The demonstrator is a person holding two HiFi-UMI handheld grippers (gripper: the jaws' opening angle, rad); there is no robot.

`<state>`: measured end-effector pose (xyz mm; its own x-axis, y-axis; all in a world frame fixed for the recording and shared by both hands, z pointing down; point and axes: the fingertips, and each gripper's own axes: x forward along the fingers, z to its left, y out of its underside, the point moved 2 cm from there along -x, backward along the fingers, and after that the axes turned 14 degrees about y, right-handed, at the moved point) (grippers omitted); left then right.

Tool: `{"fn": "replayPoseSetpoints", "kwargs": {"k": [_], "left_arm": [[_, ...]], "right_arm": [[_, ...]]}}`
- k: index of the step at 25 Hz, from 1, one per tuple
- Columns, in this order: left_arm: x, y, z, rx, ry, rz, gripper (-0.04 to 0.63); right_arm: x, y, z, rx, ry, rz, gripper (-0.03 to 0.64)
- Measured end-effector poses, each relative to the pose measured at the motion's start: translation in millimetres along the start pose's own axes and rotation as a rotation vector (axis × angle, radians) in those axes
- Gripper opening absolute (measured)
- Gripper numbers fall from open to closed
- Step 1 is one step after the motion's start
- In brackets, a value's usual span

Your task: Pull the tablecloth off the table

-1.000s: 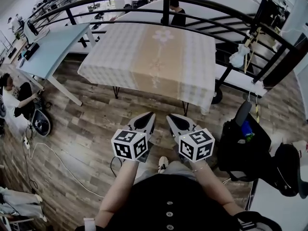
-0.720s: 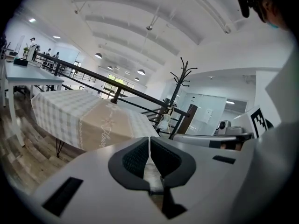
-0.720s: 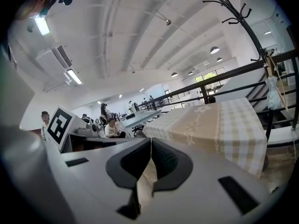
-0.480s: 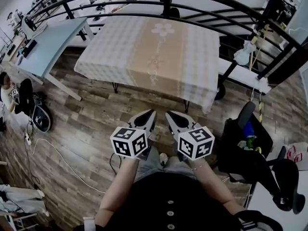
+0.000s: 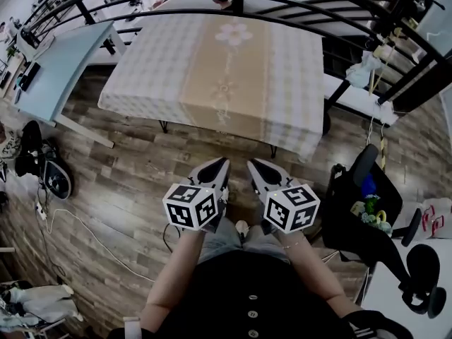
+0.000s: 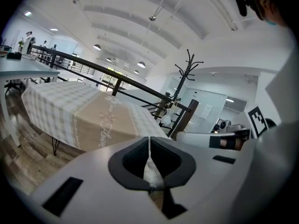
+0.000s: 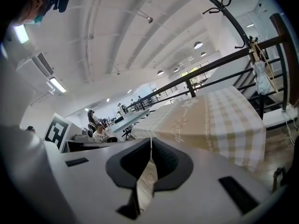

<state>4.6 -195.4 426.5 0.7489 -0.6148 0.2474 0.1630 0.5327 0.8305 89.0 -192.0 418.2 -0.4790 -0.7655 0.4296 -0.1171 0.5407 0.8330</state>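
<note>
The checked tablecloth point(image 5: 219, 69) lies flat and fully spread over its table point(image 5: 164, 126), with its near hem hanging free over the edge toward the person; that hanging edge looks like the natural place to take hold. The left gripper point(image 5: 222, 164) and right gripper point(image 5: 252, 164) are held side by side low in front of the body, both pointing at that hem but well apart from it, with wooden floor point(image 5: 134, 168) between. This pairing suggests a two-handed grab, so that the cloth comes off evenly. The left fingers point(image 6: 133, 157) are pressed together on nothing; the right fingers point(image 7: 135, 164) likewise, with only floor showing beyond them. They have nothing to pinch yet, and would need to spread before reaching the hem.
</note>
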Motion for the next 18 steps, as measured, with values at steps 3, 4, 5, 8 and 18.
{"fn": "replayPoseSetpoints", "kwargs": {"k": [3,4,5,8,18], "left_arm": [[10.5,-6.5,15.6,0.001,0.033,0.022,0.023],[12.9,-7.9,21.9,-0.002,0.036,0.031,0.023],[15.2,-9.1,28.5,-0.004,0.036,0.043,0.023],[22.2,-14.8,50.1,-0.007,0.038,0.072,0.023],[48.9,-26.4,116.5,-0.051,0.060,0.128,0.023]], "right_arm": [[22.6,-5.2,-2.3,0.033,0.015,0.013,0.029],[30.1,-6.9,-2.3,0.043,0.018,0.017,0.029],[37.4,-8.4,-2.4,0.054,0.021,0.021,0.029],[61.4,-14.4,-4.8,0.090,0.032,0.033,0.029],[132.9,-18.3,-22.3,0.233,0.085,0.095,0.042]]}}
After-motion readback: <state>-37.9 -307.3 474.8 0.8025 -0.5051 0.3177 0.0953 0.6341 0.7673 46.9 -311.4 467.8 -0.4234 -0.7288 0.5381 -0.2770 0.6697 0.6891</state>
